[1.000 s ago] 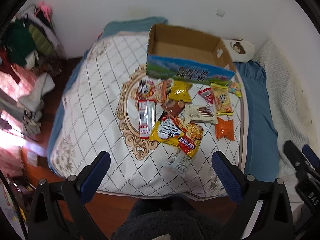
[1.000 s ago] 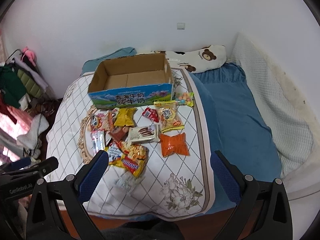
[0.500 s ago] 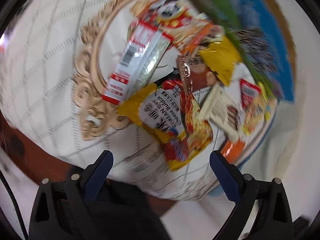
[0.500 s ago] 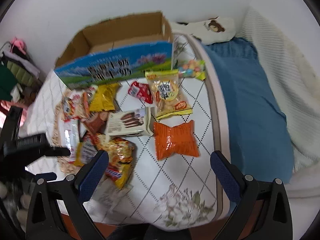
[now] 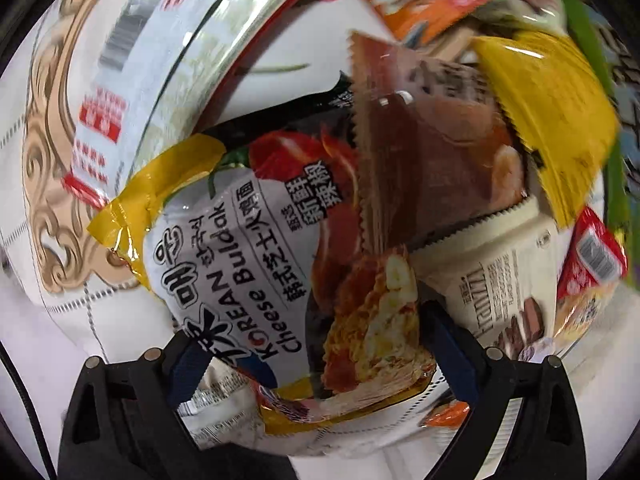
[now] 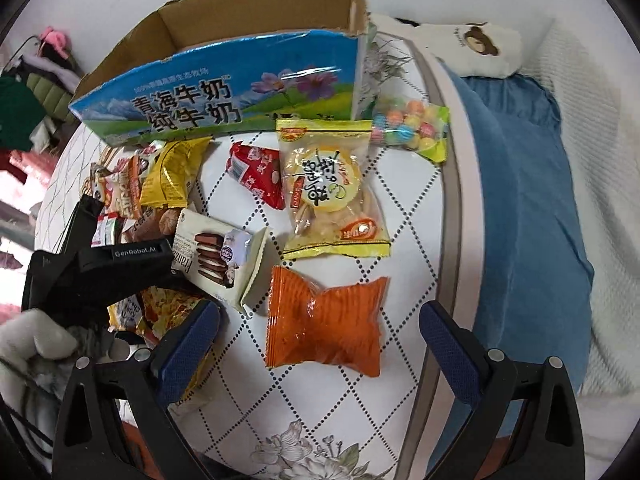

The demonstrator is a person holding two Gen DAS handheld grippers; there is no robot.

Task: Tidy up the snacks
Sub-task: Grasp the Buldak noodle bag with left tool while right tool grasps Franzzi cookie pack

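Note:
My left gripper (image 5: pixel 320 360) hangs close over the yellow Korean Cheese Buldak noodle packet (image 5: pixel 256 256). Its jaws are closing, with the packet's lower end between them and no clear squeeze showing. A brown packet (image 5: pixel 424 152) overlaps the noodles. My right gripper (image 6: pixel 320 344) stands open, straddling an orange snack packet (image 6: pixel 324 320) without touching it. The right wrist view shows the left gripper (image 6: pixel 100 264) in a gloved hand (image 6: pixel 36 344) at the left. An open cardboard box (image 6: pixel 224 96) with a blue front stands behind the snacks.
Lying on the white quilted bedspread (image 6: pixel 400 264) are a rice cracker bag (image 6: pixel 332 192), a candy bag (image 6: pixel 408 128), a red packet (image 6: pixel 256 172), a Franzzi biscuit pack (image 6: pixel 216 256) and a small yellow packet (image 6: pixel 172 176). A blue blanket (image 6: pixel 520 200) and a bear pillow (image 6: pixel 472 44) lie at the right.
Both grippers have come down from high above the bed. The left one rolled and now sits right over the noodle packet, slightly narrower. The right one has lowered over the orange packet.

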